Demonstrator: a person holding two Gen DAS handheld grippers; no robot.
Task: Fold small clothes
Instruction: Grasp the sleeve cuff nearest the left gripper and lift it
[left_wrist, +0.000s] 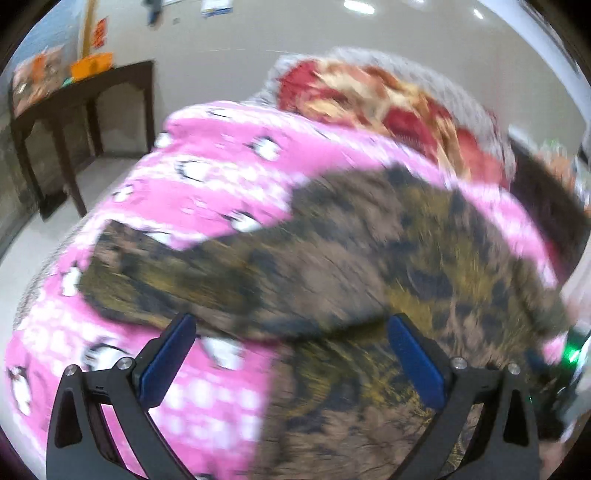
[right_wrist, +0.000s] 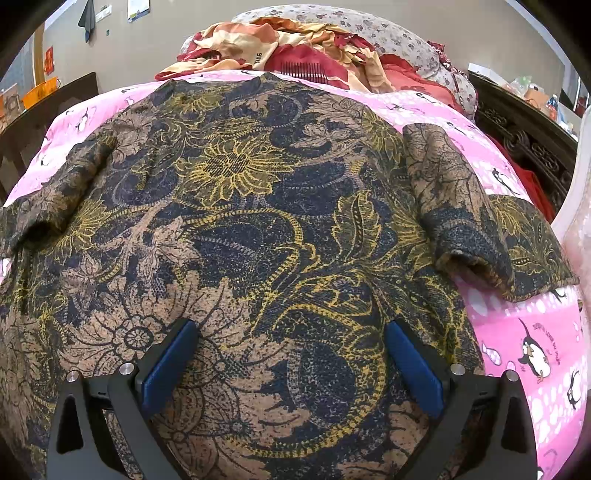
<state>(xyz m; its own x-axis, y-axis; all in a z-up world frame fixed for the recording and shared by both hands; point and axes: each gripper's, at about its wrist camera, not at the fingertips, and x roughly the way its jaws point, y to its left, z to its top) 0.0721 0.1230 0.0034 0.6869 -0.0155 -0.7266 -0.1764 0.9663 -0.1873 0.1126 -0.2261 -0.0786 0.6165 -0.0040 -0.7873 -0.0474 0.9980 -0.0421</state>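
A brown, navy and yellow floral shirt (right_wrist: 251, 221) lies spread flat on a pink penguin-print sheet (right_wrist: 524, 332), both short sleeves out to the sides. My right gripper (right_wrist: 291, 332) is open and empty, hovering over the shirt's lower middle. In the blurred left wrist view the same shirt (left_wrist: 351, 258) lies across the pink sheet (left_wrist: 207, 177), its left sleeve (left_wrist: 155, 273) pointing left. My left gripper (left_wrist: 291, 336) is open and empty, just above the shirt's left edge below the sleeve.
A pile of red and cream fabric (right_wrist: 295, 48) and a floral pillow (right_wrist: 388, 33) lie at the bed's far end. A dark wooden side table (left_wrist: 81, 110) stands left of the bed. A carved dark headboard (right_wrist: 524, 140) is on the right.
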